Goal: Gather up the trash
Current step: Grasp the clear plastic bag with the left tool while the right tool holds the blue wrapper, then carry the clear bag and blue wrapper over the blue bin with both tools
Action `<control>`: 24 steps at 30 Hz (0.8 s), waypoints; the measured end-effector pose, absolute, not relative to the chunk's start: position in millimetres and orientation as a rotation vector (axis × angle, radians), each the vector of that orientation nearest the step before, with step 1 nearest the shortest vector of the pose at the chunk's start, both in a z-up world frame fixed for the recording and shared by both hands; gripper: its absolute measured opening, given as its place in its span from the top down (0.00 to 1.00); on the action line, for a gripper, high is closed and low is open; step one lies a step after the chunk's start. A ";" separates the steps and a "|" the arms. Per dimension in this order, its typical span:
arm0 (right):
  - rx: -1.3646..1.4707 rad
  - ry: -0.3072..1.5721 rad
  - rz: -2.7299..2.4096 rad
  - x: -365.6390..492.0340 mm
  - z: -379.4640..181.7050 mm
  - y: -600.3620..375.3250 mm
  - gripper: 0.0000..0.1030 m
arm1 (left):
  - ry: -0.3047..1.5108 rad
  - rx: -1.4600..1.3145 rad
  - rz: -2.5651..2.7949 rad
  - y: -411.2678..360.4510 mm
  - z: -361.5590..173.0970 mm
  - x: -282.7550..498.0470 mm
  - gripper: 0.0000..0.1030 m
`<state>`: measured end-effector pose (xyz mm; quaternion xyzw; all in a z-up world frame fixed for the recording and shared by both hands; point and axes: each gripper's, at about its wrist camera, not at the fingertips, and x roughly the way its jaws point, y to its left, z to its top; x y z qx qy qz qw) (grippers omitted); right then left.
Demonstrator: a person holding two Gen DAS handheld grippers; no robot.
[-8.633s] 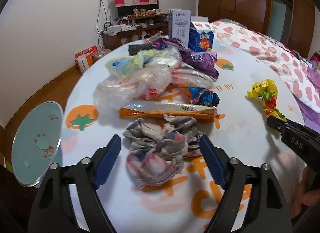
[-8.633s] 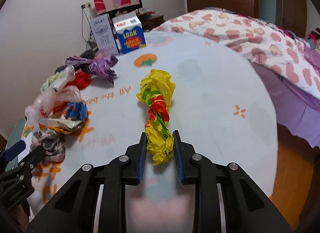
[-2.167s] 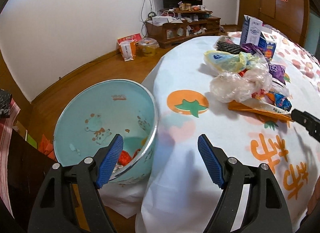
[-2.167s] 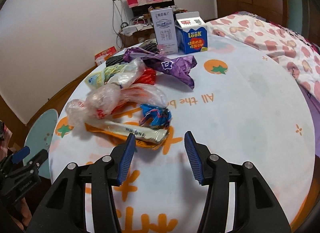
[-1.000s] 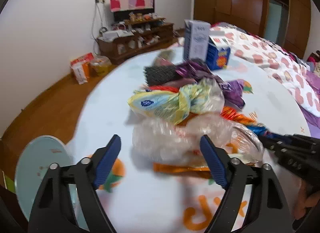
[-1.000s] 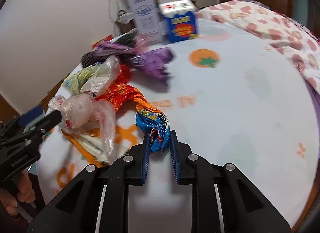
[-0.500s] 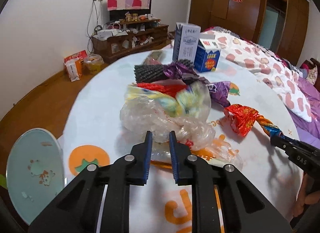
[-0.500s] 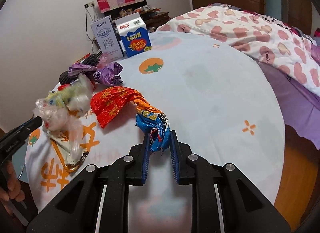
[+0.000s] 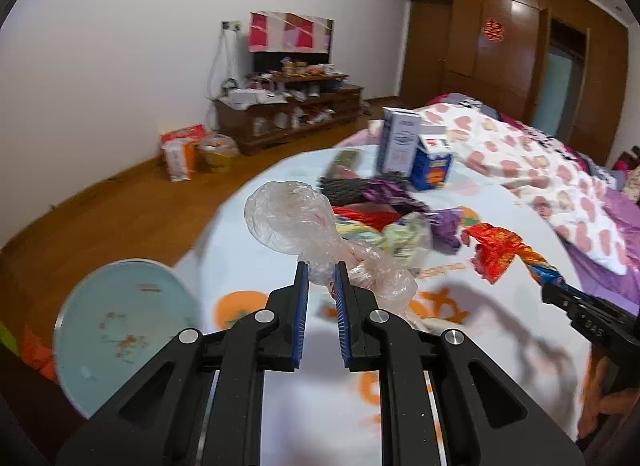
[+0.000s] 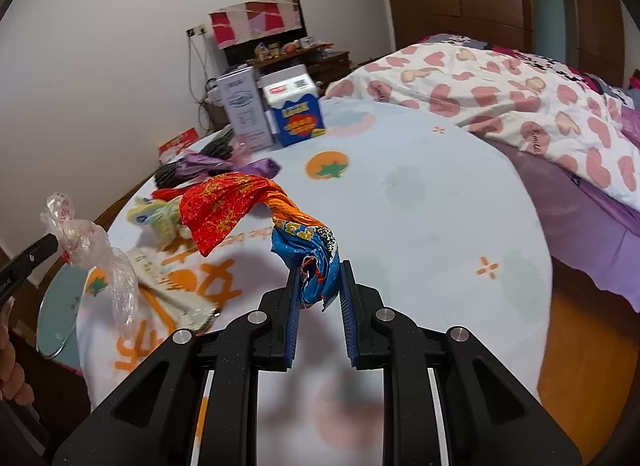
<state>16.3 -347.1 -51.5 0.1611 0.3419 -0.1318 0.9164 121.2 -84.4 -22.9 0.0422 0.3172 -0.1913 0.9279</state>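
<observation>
My left gripper (image 9: 320, 272) is shut on a clear plastic bag (image 9: 292, 217) and holds it above the table; the bag also shows in the right wrist view (image 10: 86, 246). My right gripper (image 10: 319, 272) is shut on a red, orange and blue foil wrapper (image 10: 236, 205), lifted off the table; the wrapper also shows in the left wrist view (image 9: 500, 252). A light blue trash bin (image 9: 116, 330) stands beside the table at the lower left and also shows in the right wrist view (image 10: 60, 314). More trash lies on the table: a yellow-green bag (image 10: 160, 217), a purple wrapper (image 10: 224, 163) and a long orange-edged packet (image 10: 172, 286).
The round table (image 10: 420, 201) has a white cloth with orange prints. Two cartons, a grey one (image 10: 244, 109) and a blue one (image 10: 296, 113), stand at its far edge. A bed with a heart-print quilt (image 10: 500, 93) is to the right. A wooden cabinet (image 9: 288, 109) stands by the wall.
My left gripper has lifted the clear plastic bag off the pile and swung left toward the bin. My right gripper has raised the foil wrapper higher above the table.
</observation>
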 end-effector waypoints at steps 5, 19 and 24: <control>0.313 0.699 -0.229 18.0 -46.0 -327.2 0.81 | 0.647 0.058 -0.333 -58.5 -18.7 118.8 0.87; 0.259 0.717 -0.084 43.0 -39.3 -256.4 0.81 | 0.647 0.049 -0.169 3.0 -22.7 113.4 0.87; 0.237 0.719 -0.032 55.3 -36.4 -229.5 0.81 | 0.653 0.042 -0.115 24.3 -25.5 115.1 0.87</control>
